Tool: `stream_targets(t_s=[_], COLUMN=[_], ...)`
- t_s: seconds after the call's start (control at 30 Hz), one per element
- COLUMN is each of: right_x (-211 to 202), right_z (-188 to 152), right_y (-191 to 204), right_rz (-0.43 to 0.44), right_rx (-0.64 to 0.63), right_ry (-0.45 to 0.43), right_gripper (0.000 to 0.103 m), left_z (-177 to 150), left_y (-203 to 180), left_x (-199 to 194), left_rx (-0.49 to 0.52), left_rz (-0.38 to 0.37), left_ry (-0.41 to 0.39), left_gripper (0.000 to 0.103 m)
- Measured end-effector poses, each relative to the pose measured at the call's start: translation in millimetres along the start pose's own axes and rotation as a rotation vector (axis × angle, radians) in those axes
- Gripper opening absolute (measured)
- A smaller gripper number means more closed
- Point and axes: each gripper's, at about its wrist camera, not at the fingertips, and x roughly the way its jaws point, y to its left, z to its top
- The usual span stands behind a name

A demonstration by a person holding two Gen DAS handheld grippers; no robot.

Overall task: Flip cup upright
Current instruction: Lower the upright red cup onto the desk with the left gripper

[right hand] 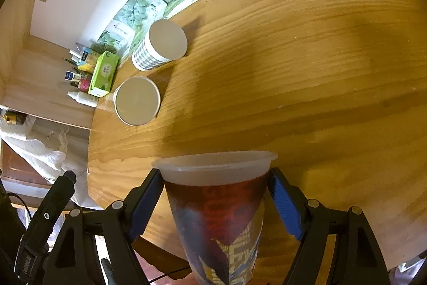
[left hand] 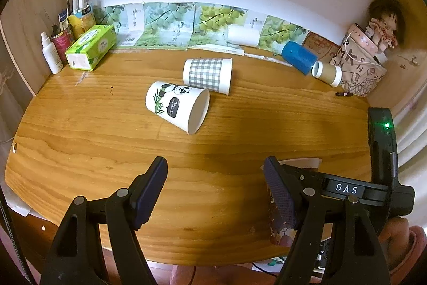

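cups: three paper ones in play, all on the wood table (left hand: 80, 130).

l → r, left wrist view:
- left gripper (left hand: 214, 194) jaws wide, nothing between, hovering over the near table edge.
- panda cup (left hand: 177, 104) on its side mid-table, mouth facing right/near. white paper, printed, tapered, rolled rim.
- check cup (left hand: 206, 74) just behind it, also on its side, mouth to the right; looks to be touching or nearly touching the panda cup, can't tell which.
- red cup (right hand: 218, 215) at near right edge, between the right gripper (right hand: 214, 205) pads. right wrist view: rim up, top looks pale/translucent, glossy red-blue print below. blue pads (right hand: 284, 207) sit just beside both walls, contact not clear, so can't tell if it's clamped or just bracketed. whether its base is on the table: hidden.

back row, not task: tissue box (left hand: 90, 50), blue cup (left hand: 299, 57), tan cup (left hand: 327, 73), all apart from the work zone.

risks (judgement):
- thin paper wall + hard pads → squeeze too hard, cup ovals/creases.
- red cup near table edge; release off-level → tips or drops off.
- tapered cups on side roll in an arc; nudge one, the neighbour shifts too.
- left pads going for the panda cup may bump the check cup, they're so close.
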Motion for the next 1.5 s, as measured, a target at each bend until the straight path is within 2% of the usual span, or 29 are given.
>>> stream_targets(t_s=[0.17,0.27,0.67,0.8,1.03,1.3,1.5], right_x=[1,-3,-43,-47,-34,-28,-37], right_z=[0,-1,-12,-18,-26,-31,-36], right_y=[5,7,24,30,37,38,42], right_rz=[-0.016,-0.016,-0.015,-0.039,-0.103,-0.053,-0.036], right_rx=[-0.037,-0.055,-0.231,-0.289,-0.370,-0.381,-0.401], right_ry=[-0.021,-0.063,-0.353,-0.412,-0.398,-0.344,-0.340], right_gripper=[0.080,0.080,0.080,0.078,0.076,0.076,0.076], left_z=[2,3,4,2,-1,-3,-3], left_y=[2,0,-3,-3,-1,0,-3], left_x=[2,3,0,0,-2,-4,-6], left_rx=[-0.001,0.008,0.017,0.020,0.001,-0.016,-0.017], left_rz=[-0.011,-0.018,-0.045,-0.049,-0.045,-0.036,-0.038], left_ry=[0.004,0.004,-0.013,-0.011,-0.018,-0.026,-0.030], left_gripper=[0.078,0.078,0.078,0.078,0.078,0.078,0.078])
